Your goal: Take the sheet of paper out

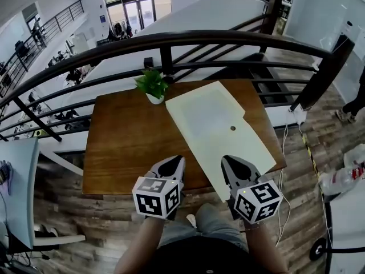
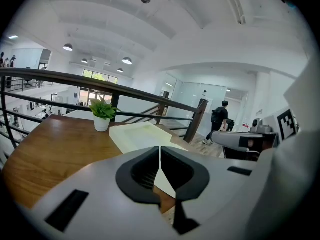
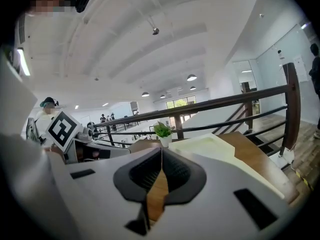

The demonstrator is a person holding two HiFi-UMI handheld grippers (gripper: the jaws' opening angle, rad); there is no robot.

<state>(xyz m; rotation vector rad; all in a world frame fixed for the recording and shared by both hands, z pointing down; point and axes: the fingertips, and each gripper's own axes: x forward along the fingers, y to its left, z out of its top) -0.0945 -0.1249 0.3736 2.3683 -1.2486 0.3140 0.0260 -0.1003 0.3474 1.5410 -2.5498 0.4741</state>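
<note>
**Plainly, folder [image 1: 219,127] flat on the table [image 1: 125,147], both claws shut**

The pale folder lies slantwise on the table's right half, with its near corner past the front edge. Only the head view shows it whole, with its dark stud [image 1: 232,128]. The left gripper view alone catches a person [image 2: 219,120] beyond the railing [image 2: 75,79]. The left gripper [image 1: 175,161] and right gripper [image 1: 229,161] hover at the table's near edge. Each has its jaws pressed together with nothing between them.

folder [image 1: 219,127] on table [image 1: 125,147], right half | plant [image 1: 152,85] at far edge, left of folder | railing [image 1: 171,39] behind table
</note>
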